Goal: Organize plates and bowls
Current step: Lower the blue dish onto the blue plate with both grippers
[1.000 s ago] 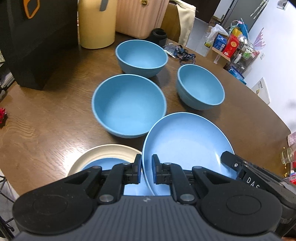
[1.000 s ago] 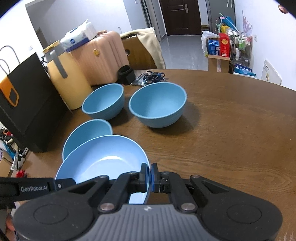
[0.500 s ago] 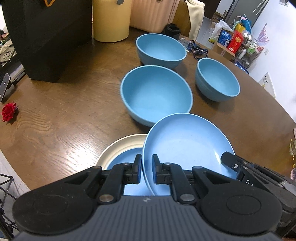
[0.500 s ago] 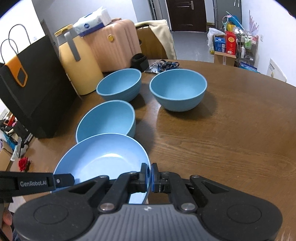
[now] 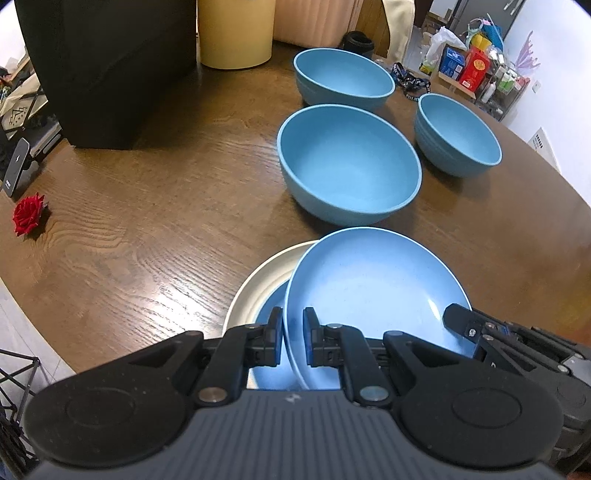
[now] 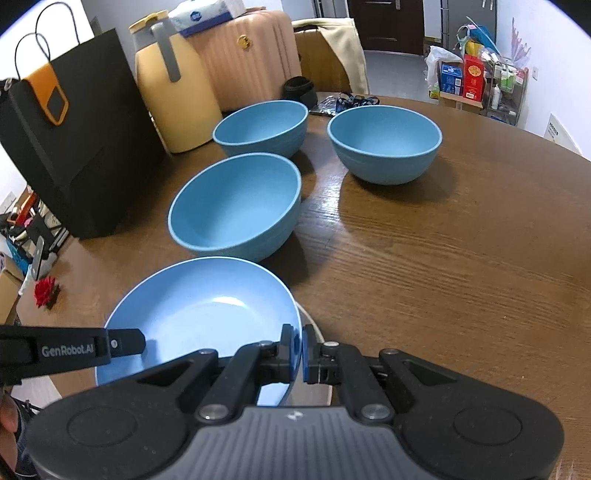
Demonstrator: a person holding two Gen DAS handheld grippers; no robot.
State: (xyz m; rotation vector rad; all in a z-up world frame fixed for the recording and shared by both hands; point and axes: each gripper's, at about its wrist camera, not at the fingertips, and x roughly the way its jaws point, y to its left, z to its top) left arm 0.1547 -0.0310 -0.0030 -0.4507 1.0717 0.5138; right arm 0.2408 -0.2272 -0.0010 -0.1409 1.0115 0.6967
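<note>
Both grippers hold one blue plate (image 5: pixel 373 288) (image 6: pixel 207 314), tilted, just above a cream plate (image 5: pixel 255 284) (image 6: pixel 314 326) that has another blue plate (image 5: pixel 269 317) in it. My left gripper (image 5: pixel 293 332) is shut on the held plate's near left rim; its finger (image 6: pixel 125 341) shows in the right wrist view. On the opposite rim my right gripper (image 6: pixel 298 349) is shut too, with its fingertip (image 5: pixel 458 321) in the left wrist view. Three blue bowls stand beyond: a near one (image 5: pixel 351 166) (image 6: pixel 236 206), a far one (image 5: pixel 343 79) (image 6: pixel 262 125) and a right one (image 5: pixel 458 136) (image 6: pixel 384 144).
On the brown wooden table (image 5: pixel 155 221) stand a black paper bag (image 5: pixel 110 66) (image 6: pixel 74 147) and a yellow jug (image 5: pixel 236 33) (image 6: pixel 173 92) at the far left. A red rose (image 5: pixel 27 218) lies near the left edge. A pink suitcase (image 6: pixel 247 55) stands behind.
Both grippers have carried the blue plate leftwards and lower, so it now overlaps the cream plate more. The bowls have stayed in place. Both grips are unchanged.
</note>
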